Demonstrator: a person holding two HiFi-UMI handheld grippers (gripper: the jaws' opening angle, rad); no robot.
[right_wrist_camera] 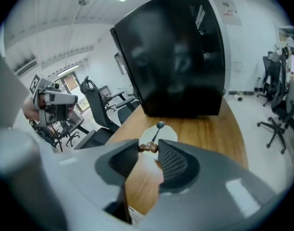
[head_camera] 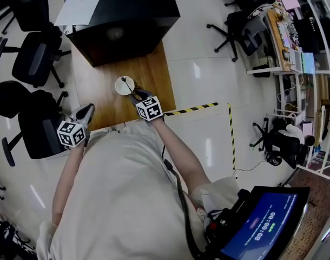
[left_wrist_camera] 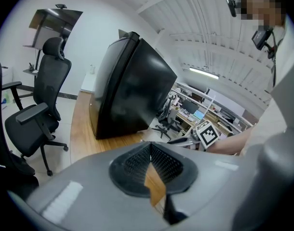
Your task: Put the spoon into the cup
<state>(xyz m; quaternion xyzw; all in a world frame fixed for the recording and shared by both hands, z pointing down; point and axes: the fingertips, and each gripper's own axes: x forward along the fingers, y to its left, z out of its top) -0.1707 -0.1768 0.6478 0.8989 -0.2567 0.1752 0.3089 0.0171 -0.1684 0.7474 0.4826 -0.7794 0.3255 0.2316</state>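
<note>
Closest in, the person's pale shirt (head_camera: 121, 199) fills the lower head view, with both arms reaching toward 12 o'clock. The right gripper (right_wrist_camera: 148, 150) is clamped on the spoon (right_wrist_camera: 155, 134): a brown part of the handle is pinched between its two jaw tips, and the thin dark stem slants up and away to a small round end. In the head view that stem runs from the jaws toward 11 o'clock, and its round end lies inside the outline of the white cup (head_camera: 118, 86). Whether it dips into the cup or hangs just above the mouth I cannot tell. The cup stands upright on the wooden table (head_camera: 149, 69), just beyond the right gripper's tips. What shows of its inside is plain white, with only the spoon across it.

At 12 o'clock from the cup, a large black box (head_camera: 121, 26) takes up the table's far end. The left gripper (head_camera: 88, 110) sits at 8 o'clock from the right one, by the table's near-left corner and well apart from cup and spoon. Its jaws are together with nothing between them.
</note>
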